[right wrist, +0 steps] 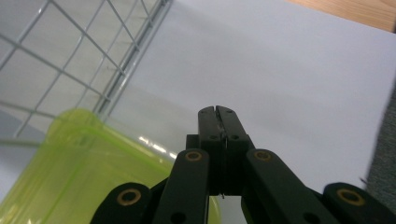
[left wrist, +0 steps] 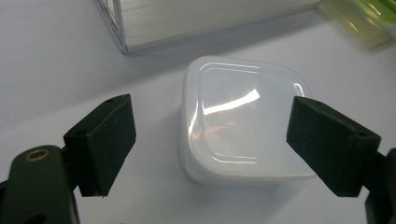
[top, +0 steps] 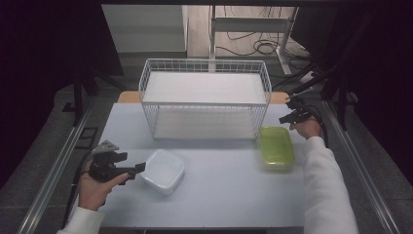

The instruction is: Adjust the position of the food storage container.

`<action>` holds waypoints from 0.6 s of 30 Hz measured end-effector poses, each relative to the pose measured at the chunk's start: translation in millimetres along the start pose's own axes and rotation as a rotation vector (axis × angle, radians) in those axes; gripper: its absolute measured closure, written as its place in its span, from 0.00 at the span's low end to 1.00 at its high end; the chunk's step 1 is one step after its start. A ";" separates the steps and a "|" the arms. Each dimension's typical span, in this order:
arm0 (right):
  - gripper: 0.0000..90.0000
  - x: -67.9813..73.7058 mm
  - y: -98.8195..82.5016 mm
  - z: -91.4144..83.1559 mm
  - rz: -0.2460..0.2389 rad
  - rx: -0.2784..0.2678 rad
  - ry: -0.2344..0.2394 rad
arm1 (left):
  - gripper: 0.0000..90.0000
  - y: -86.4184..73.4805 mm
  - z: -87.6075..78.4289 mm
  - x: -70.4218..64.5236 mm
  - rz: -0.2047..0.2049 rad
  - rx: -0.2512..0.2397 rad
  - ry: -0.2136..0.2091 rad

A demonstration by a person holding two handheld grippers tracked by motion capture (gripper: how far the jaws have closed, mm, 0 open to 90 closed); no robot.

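Two boxes sit on the table in front of the wire rack (top: 204, 100): a white box (top: 163, 169) near the left gripper (top: 139, 168) and a green box (top: 276, 146) beside the right gripper (top: 287, 117). Left jaws stand wide apart, straddling the white box without touching; right jaws are pressed together, empty. Ease the left gripper forward, centred, so both pads meet the sides squarely before closing

Bare table (top: 229, 180) lies open between white container (top: 163, 169) and green container (top: 276, 146).
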State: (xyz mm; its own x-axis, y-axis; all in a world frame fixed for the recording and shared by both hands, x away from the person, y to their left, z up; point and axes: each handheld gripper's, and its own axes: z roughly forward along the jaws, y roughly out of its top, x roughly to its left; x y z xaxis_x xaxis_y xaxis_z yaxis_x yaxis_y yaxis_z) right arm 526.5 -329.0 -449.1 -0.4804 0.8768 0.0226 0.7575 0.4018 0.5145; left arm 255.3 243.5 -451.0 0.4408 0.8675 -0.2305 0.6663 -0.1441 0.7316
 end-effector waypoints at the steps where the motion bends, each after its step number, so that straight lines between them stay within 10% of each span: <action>1: 0.99 3.6 4.3 5.8 -0.007 0.013 0.007 | 0.17 0.0 0.3 0.3 0.003 0.004 0.003; 18: 0.99 22.1 -20.8 3.4 -0.044 0.075 0.031 | 0.17 1.4 -1.4 0.4 -0.001 -0.008 -0.021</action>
State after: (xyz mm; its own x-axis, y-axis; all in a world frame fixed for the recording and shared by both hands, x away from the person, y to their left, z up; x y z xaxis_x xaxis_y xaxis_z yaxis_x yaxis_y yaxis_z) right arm 501.6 -317.1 -462.2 -0.5265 0.8496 0.0290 0.7660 0.4594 0.4496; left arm 255.6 244.4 -449.3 0.4529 0.8575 -0.2443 0.6618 -0.1397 0.7366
